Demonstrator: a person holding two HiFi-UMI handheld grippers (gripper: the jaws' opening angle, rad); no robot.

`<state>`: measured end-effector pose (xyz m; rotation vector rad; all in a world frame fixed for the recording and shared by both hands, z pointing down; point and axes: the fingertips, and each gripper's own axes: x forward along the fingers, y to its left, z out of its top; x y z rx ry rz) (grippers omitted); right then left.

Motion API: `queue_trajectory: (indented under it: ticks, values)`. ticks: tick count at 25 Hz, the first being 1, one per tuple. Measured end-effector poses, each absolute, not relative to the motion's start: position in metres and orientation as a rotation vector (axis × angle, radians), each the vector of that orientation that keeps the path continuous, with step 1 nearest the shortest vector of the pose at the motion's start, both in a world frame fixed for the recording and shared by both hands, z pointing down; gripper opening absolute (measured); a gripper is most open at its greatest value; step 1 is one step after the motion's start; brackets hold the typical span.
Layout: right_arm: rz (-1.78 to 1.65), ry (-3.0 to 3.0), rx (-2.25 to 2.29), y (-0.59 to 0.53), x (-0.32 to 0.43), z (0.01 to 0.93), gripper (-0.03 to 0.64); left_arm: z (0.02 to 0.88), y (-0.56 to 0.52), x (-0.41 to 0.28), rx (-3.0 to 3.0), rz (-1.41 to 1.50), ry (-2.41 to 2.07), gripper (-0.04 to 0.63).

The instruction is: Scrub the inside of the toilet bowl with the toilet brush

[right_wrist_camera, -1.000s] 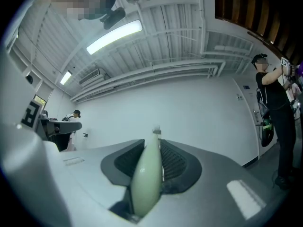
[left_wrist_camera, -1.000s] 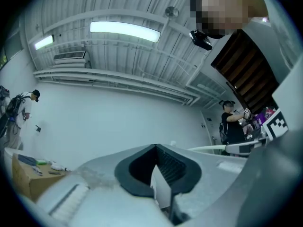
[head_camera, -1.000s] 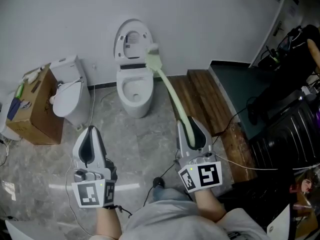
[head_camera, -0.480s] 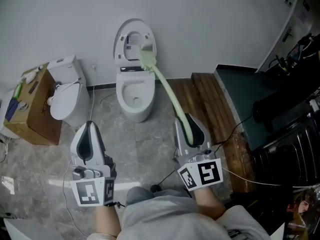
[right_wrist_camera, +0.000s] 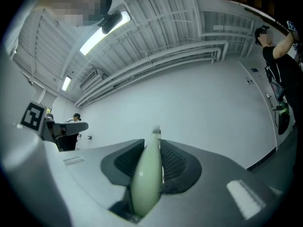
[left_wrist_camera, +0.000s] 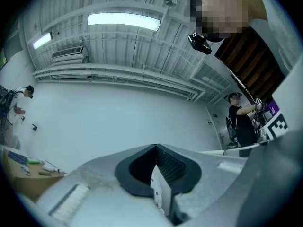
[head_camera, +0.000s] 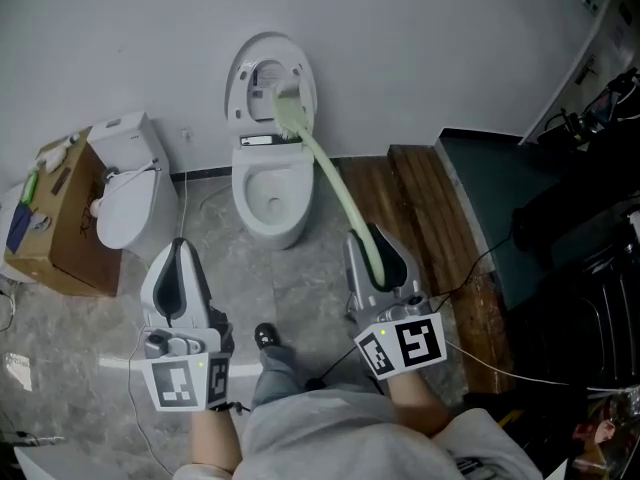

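Observation:
A white toilet point(head_camera: 272, 190) stands against the far wall with its lid point(head_camera: 268, 83) raised and its bowl open. My right gripper point(head_camera: 376, 258) is shut on the pale green handle of the toilet brush point(head_camera: 328, 180), whose head point(head_camera: 287, 105) hangs in front of the raised lid, above the bowl. In the right gripper view the green handle point(right_wrist_camera: 146, 178) sits clamped between the two dark pads. My left gripper point(head_camera: 178, 286) is shut and holds nothing, low and to the left of the toilet.
A second white toilet point(head_camera: 125, 186) and a cardboard box point(head_camera: 58, 224) stand at the left. A wooden step point(head_camera: 430, 230) and dark equipment point(head_camera: 575, 238) lie at the right. Cables point(head_camera: 470, 340) run over the floor. A shoe point(head_camera: 266, 337) shows near my body.
The brush head has swung left, from beside the lid's right edge to in front of the lid. I have stepped closer, a shoe now in view. The left gripper stays put.

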<state>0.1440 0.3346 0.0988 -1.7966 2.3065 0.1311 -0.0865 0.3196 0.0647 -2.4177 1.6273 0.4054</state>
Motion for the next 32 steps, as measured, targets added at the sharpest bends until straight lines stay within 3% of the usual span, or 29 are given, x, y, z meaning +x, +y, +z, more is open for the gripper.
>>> queue_trajectory:
  ticks: [19, 32]
  values:
    - [0.195, 2.203, -1.954, 0.125, 0.109, 0.09, 0.104, 0.049, 0.098, -0.12, -2.494, 0.372, 1.494, 0.003]
    - [0.163, 2.151, -2.037, 0.058, 0.097, 0.103, 0.104, 0.065, 0.004, -0.136, -2.552, 0.385, 1.42, 0.003]
